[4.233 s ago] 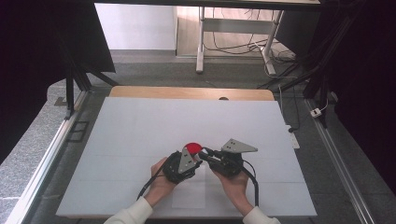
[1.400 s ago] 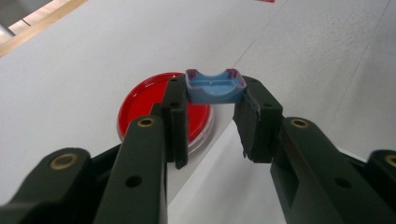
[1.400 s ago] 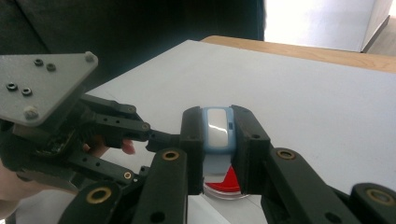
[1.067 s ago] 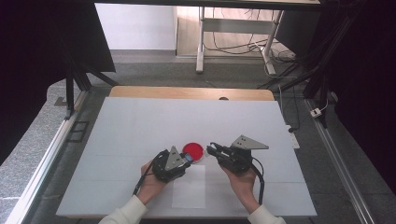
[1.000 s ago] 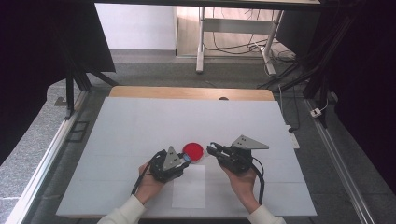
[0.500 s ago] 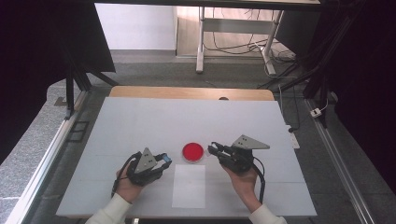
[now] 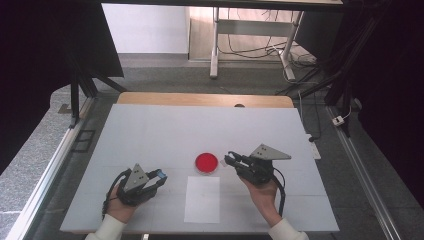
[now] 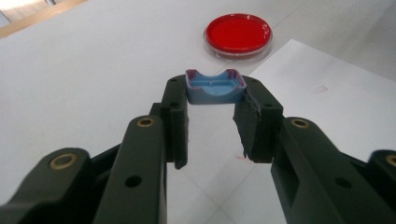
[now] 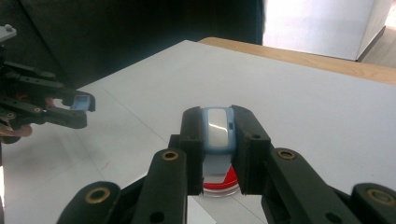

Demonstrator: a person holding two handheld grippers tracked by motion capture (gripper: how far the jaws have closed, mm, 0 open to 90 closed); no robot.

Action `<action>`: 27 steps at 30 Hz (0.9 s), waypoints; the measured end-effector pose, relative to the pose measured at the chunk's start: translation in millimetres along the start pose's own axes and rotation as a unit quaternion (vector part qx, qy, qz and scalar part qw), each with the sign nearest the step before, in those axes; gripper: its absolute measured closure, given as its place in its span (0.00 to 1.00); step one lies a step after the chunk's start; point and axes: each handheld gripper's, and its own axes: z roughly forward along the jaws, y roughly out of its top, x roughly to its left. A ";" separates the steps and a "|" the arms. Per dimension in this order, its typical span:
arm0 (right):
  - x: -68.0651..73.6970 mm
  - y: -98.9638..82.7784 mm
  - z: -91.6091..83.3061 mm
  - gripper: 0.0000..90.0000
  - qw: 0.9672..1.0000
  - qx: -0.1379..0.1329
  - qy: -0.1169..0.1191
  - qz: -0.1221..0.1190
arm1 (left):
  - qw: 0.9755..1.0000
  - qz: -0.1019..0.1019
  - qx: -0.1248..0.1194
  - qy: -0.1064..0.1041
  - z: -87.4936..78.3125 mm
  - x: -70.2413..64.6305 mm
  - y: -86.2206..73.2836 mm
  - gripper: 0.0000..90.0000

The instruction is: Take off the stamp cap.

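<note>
The left claw (image 7: pixel 159 176) has slid away toward the lower left of the high view since the earlier frames, where it sat close beside the red dish (image 7: pixel 206 162); the right claw (image 7: pixel 231 159) has kept its place just right of that dish.

The two claws now stand well apart, each clamped on a small blue piece. In the left gripper view the left claw pinches a blue cap (image 8: pixel 215 87) at its very tips, the hollow side facing the camera. In the right gripper view the right claw grips a blue-and-white body (image 9: pixel 218 129) upright between its jaws, with the dish's red rim peeping out below. I judge these to be two halves of one small thing that has been pulled apart, so the separating looks done. What is left, I would guess, is to set the halves down or bring one to the dish or the paper; the pictures do not tell which.

Around them: the red dish sits near the middle of the white desk (image 7: pixel 150 130), with a clear lid or rim around the red. A white sheet of paper (image 7: pixel 202 198) lies just below it in the high view, between the two hands. Neither is touched by a claw. Nothing stands between the claws and the dish or the sheet; the cables trail back toward the person's wrists.
</note>
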 end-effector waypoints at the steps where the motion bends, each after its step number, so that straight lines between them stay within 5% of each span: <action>1: -0.1 0.1 0.0 0.84 1.000 0.000 0.000 -0.001 | 1.000 -0.004 0.000 0.000 -1.6 0.4 -2.0 0.73; 11: -1.2 0.3 -0.5 0.84 1.000 0.001 0.001 -0.015 | 1.000 -0.019 0.003 0.008 -16.5 5.0 -19.1 0.73; 27: 0.8 -0.2 1.8 0.84 1.000 0.007 -0.001 -0.029 | 1.000 -0.028 0.003 0.006 -17.2 8.6 -22.1 0.73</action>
